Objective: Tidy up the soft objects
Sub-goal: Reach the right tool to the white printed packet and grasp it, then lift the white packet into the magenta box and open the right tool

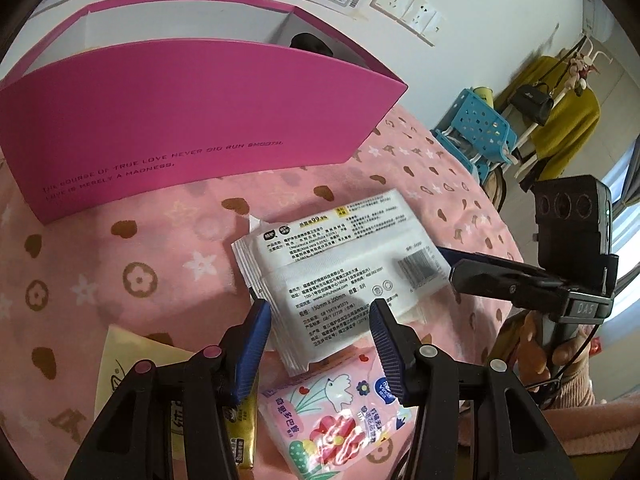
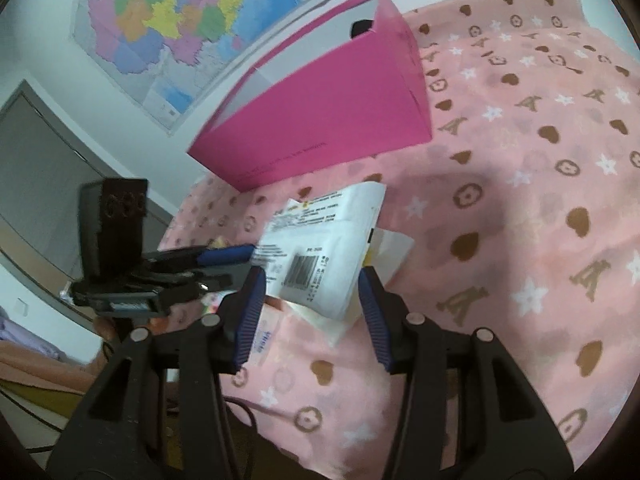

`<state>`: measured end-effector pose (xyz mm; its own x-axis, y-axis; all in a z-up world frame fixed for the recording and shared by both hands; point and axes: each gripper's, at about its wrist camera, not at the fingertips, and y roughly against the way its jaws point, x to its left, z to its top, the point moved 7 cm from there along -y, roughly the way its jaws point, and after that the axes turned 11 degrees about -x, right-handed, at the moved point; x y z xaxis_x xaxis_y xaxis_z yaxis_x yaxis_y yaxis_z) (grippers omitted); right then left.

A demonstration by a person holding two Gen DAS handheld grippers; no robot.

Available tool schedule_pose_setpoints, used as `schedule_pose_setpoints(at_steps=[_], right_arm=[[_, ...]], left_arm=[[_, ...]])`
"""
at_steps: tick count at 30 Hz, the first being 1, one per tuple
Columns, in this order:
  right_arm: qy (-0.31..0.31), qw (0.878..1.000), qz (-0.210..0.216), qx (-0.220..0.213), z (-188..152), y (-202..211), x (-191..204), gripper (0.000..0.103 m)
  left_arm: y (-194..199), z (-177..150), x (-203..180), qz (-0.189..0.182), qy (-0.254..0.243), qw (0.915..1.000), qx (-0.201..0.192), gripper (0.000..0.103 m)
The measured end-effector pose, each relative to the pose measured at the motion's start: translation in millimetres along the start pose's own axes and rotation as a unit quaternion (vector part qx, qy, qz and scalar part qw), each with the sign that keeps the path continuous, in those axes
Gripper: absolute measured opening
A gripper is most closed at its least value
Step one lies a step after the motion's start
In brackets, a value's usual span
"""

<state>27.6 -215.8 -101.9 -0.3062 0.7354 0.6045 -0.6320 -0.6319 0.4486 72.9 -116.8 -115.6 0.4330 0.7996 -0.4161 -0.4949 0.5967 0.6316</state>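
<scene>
In the left wrist view the white wipes pack (image 1: 340, 264) lies between both grippers, its long axis running from lower left to upper right toward the right gripper (image 1: 460, 264). The left gripper (image 1: 320, 320) is clenched on its near end — above a pink floral tissue pack (image 1: 336, 420) on the pink blanket (image 1: 160, 240). The right wrist view adds the right gripper (image 2: 312, 292) grasping the barcode end; the pink box (image 2: 320, 120) stands open behind.
</scene>
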Motion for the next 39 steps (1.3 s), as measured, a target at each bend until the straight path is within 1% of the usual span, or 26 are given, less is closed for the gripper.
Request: schedule_pose_setpoints(at_steps=[3,6,9,10,11,13,15,20,22,23,25,26,28,31,34,37,39], right_arm=[[0.004,1.000,0.007,0.002,2.6,-8.4,2.6,0.051],[-0.006,1.000,0.009,0.003,4.8,-18.7,0.0,0.051],[-0.010,1.000,0.010,-0.004,9.0,-23.6,-0.8,0.049],[-0.009,1.000,0.007,-0.006,10.5,-24.9,-0.8,0.040],[-0.008,1.000,0.002,-0.007,11.1,-26.0,-1.4,0.027],[-0.012,1.000,0.000,-0.006,12.3,-28.0,-3.5,0.024],[-0.009,1.000,0.000,-0.007,13.4,-27.8,-3.8,0.024],[0.004,1.000,0.005,-0.015,17.6,-23.7,1.6,0.022],[0.008,1.000,0.007,-0.018,19.9,-21.5,4.0,0.020],[0.007,1.000,0.014,-0.017,20.8,-21.3,7.0,0.020],[0.018,0.999,0.019,-0.019,22.4,-21.0,14.6,0.019],[0.023,0.999,0.021,-0.020,23.3,-20.8,18.8,0.019],[0.029,0.999,0.028,-0.025,26.1,-19.8,25.7,0.019],[0.036,0.999,0.025,-0.033,31.7,-19.7,27.8,0.019],[0.030,0.999,0.016,-0.036,33.2,-19.5,20.8,0.019],[0.003,0.999,0.006,-0.037,32.4,-18.0,2.7,0.019],[-0.011,0.999,0.000,-0.038,31.3,-16.6,-6.9,0.019]], left_arm=[[-0.5,0.5,2.9,0.000,0.003,1.0000,0.000,0.051],[-0.5,0.4,5.0,0.002,0.004,1.0000,-0.001,0.051],[-0.5,0.5,5.1,0.004,0.004,1.0000,-0.003,0.051],[-0.3,0.8,5.7,0.006,0.005,1.0000,-0.004,0.052],[0.0,1.6,6.5,0.006,0.008,0.9999,-0.006,0.053],[1.2,3.2,8.3,0.000,0.017,0.9998,-0.009,0.053],[3.2,4.6,7.2,-0.006,0.018,0.9997,-0.014,0.055],[11.9,11.7,0.3,-0.013,0.015,0.9994,-0.029,0.055],[18.4,15.4,-9.8,-0.043,0.016,0.9983,-0.037,0.053],[22.2,18.2,-15.0,-0.045,0.008,0.9980,-0.044,0.053],[27.0,23.6,-23.4,-0.037,-0.012,0.9977,-0.055,0.053],[27.9,26.0,-26.7,-0.040,-0.016,0.9974,-0.057,0.053],[27.8,29.3,-27.1,-0.034,-0.018,0.9976,-0.058,0.053],[28.5,30.6,-17.4,-0.023,-0.012,0.9979,-0.060,0.053],[28.0,25.4,-3.5,-0.009,0.001,0.9986,-0.052,0.053],[22.4,19.1,6.4,-0.007,0.014,0.9992,-0.038,0.053],[16.4,15.3,8.1,-0.002,0.014,0.9995,-0.029,0.053]])
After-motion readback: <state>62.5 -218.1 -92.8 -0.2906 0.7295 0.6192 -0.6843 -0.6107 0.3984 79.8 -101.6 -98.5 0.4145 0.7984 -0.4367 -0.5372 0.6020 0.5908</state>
